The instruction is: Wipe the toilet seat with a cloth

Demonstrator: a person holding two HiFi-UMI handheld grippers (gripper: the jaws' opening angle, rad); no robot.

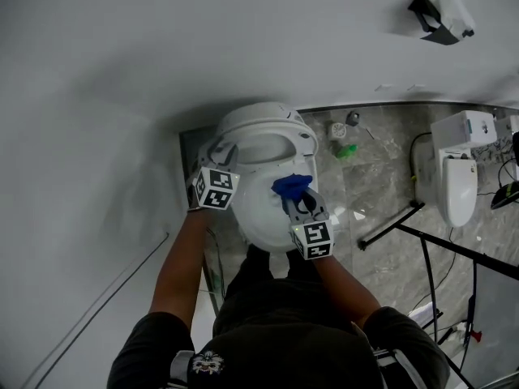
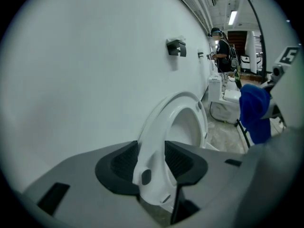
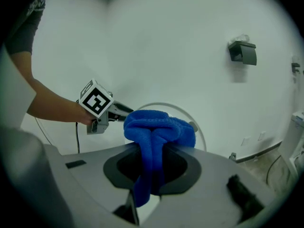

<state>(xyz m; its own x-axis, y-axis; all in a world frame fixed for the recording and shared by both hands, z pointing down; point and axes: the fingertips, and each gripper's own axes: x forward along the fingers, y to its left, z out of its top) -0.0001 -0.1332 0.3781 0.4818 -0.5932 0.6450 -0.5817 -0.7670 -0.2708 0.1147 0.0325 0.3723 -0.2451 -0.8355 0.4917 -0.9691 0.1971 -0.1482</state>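
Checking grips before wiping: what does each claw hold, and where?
Right claw: blue cloth, pinched at its folded middle. Left claw: raised seat, by its rim.

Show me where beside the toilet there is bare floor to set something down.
Bare floor lies between the toilet and the second toilet, with the green bottle behind it and the black pole in front. Over the toilet it is crowded: the right gripper holds the blue cloth, the left gripper clamps the raised seat.

The grey left gripper [image 2: 152,163] is clamping the raised white plastic toilet seat [image 2: 159,122] by its rim, forearm [image 1: 180,258] outstretched. The grey right gripper [image 3: 151,164] is pinching a bunched blue cloth [image 3: 159,127] beside that seat.
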